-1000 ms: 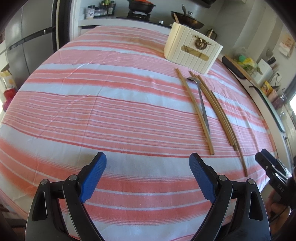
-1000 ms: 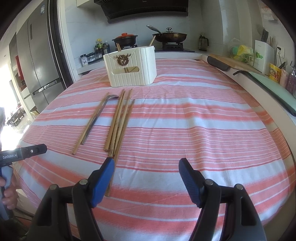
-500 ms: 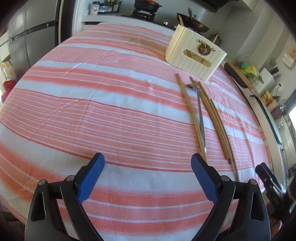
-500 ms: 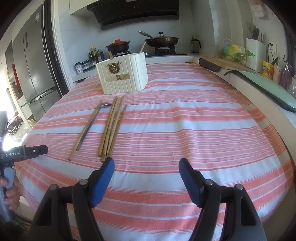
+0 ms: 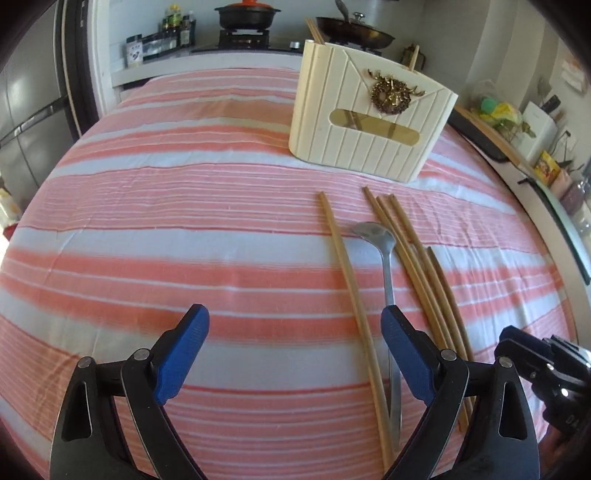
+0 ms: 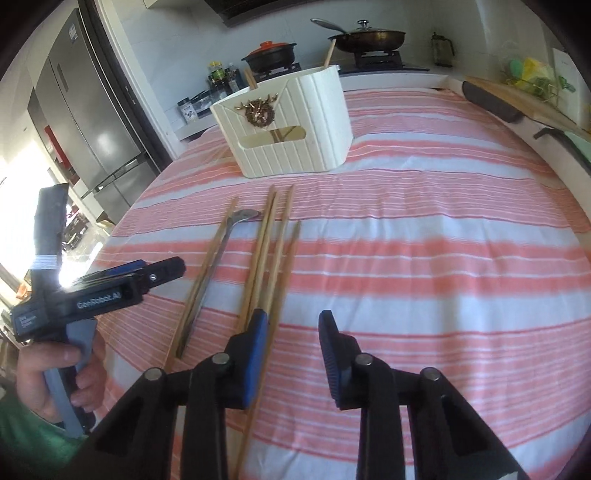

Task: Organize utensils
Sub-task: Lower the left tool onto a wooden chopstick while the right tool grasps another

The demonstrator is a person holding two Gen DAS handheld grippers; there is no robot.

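Several wooden chopsticks [image 5: 417,258] [image 6: 267,254] and a metal spoon [image 5: 388,273] [image 6: 218,266] lie side by side on the striped cloth. A single chopstick [image 5: 351,288] lies left of the spoon. A cream utensil holder [image 5: 369,118] [image 6: 288,125] stands beyond them with two chopsticks in it. My left gripper [image 5: 295,354] is open and empty, its right finger over the spoon handle. My right gripper [image 6: 293,354] is open but narrower, its left finger over the chopstick bundle. The left gripper [image 6: 103,288] also shows in the right wrist view.
The table [image 5: 147,221] carries a pink and white striped cloth. Behind it is a stove counter with a pot [image 5: 245,14] and a pan [image 6: 369,37]. A fridge [image 6: 92,122] stands at left. A counter edge [image 6: 517,110] runs along the right.
Both grippers have moved forward and down toward the utensils. The right jaws have narrowed. The left gripper now sits over the spoon and single chopstick.
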